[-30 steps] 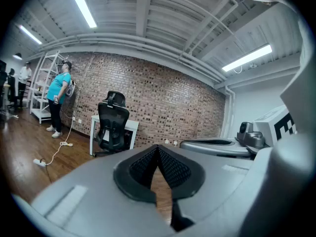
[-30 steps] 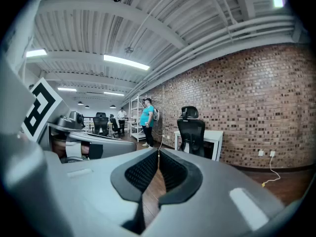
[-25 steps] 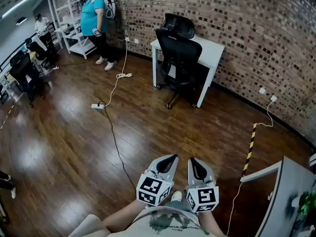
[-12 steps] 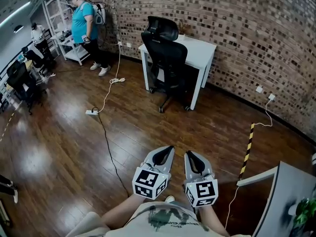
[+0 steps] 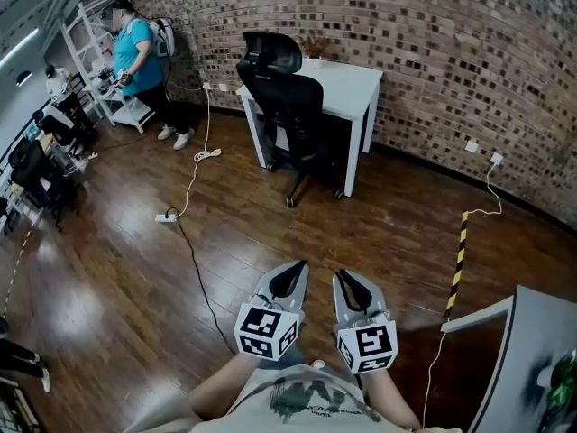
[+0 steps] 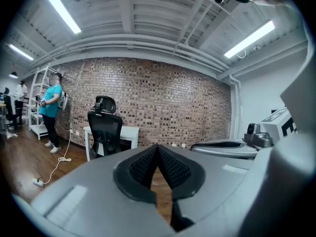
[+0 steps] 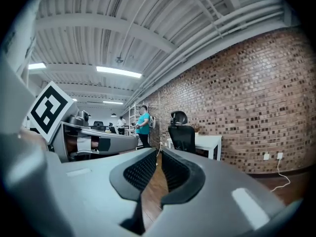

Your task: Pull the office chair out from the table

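1. Head view: the chair (image 5: 288,106) is tucked under the white table (image 5: 350,84) by the brick wall (image 5: 433,52), well apart from both grippers.
2. Left gripper (image 5: 290,276) is pressed together and empty. Right gripper (image 5: 348,282) has just been cracking open, a thin gap with nothing in it.
3. Looks like the walk-up step. Next: get close, spread the jaws, and grab the chair.

place: open-plan office, industrial fit-out.
walls: bare brick wall (image 5: 451,52) ran along the far side.
floor: dark polished wood floor (image 5: 135,269).
furniture: white table (image 5: 347,84) stood against the brick, black office chair (image 5: 284,106) at it; more dark chairs (image 5: 41,165) far left.
ceiling: exposed beams, strip lights (image 6: 61,9).
other: white shelving rack (image 5: 90,52), person in teal shirt (image 5: 135,57) beside it; power strip (image 5: 165,217) lay on the floor.
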`<state>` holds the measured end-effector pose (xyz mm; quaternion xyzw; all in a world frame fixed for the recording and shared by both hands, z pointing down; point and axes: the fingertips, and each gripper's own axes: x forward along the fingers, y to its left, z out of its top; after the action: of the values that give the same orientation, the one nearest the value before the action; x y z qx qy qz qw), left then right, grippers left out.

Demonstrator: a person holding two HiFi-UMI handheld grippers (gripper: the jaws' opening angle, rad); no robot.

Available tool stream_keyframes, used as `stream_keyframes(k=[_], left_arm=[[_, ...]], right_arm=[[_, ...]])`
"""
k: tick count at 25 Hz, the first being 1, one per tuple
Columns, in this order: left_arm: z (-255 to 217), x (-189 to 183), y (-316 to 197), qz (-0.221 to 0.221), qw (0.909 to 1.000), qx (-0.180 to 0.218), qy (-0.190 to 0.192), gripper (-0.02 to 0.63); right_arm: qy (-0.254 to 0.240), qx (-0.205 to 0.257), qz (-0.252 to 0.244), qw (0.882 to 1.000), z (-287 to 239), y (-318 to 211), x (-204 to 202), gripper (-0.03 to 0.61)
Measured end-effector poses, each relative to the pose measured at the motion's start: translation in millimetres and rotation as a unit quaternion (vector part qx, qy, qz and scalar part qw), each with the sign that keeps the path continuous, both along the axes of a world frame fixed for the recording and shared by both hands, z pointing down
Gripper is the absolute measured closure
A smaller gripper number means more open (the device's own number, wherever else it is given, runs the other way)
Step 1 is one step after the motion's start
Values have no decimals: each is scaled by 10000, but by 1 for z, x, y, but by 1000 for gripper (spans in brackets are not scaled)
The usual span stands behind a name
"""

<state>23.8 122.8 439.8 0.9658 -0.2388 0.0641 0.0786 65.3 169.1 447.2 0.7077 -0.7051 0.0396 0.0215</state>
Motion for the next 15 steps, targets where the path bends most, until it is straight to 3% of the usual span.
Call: stream_keyframes(k=[7, 15], left_arm=[[14, 33, -23, 275, 9996, -65, 42, 604], [23, 56, -102, 239, 9995, -148, 172, 604]], right_arm=[[-32, -215, 145, 9997, 19, -21, 30, 561], [89, -326, 158, 9993, 22, -93, 51, 548]])
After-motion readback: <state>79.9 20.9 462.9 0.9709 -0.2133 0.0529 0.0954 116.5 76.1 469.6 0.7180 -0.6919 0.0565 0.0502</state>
